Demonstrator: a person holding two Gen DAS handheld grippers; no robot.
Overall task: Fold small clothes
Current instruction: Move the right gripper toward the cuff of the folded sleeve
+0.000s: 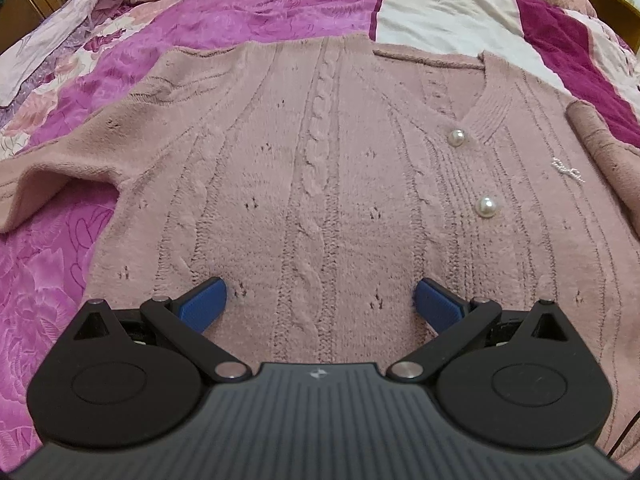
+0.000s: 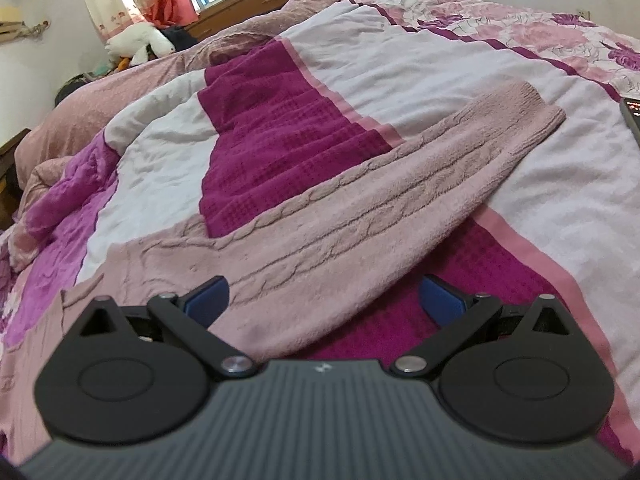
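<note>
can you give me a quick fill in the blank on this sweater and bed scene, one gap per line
1. The pink sweater lies spread on a ____ with a floral quilt.
2. Down its front sit two round ____ buttons.
3. Both the left tool and the right tool have their blue fingers ____.
4. In the right wrist view, one sweater ____ stretches away across the bedding.

Missing words: bed; pearl; open; sleeve

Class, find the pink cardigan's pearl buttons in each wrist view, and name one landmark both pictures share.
Left wrist view: two pearl buttons sit right of centre, below the V-neck.
Right wrist view: not in it; only a sleeve shows.
Shared landmark: the pink cardigan itself, lying on the magenta, white and floral quilt.
</note>
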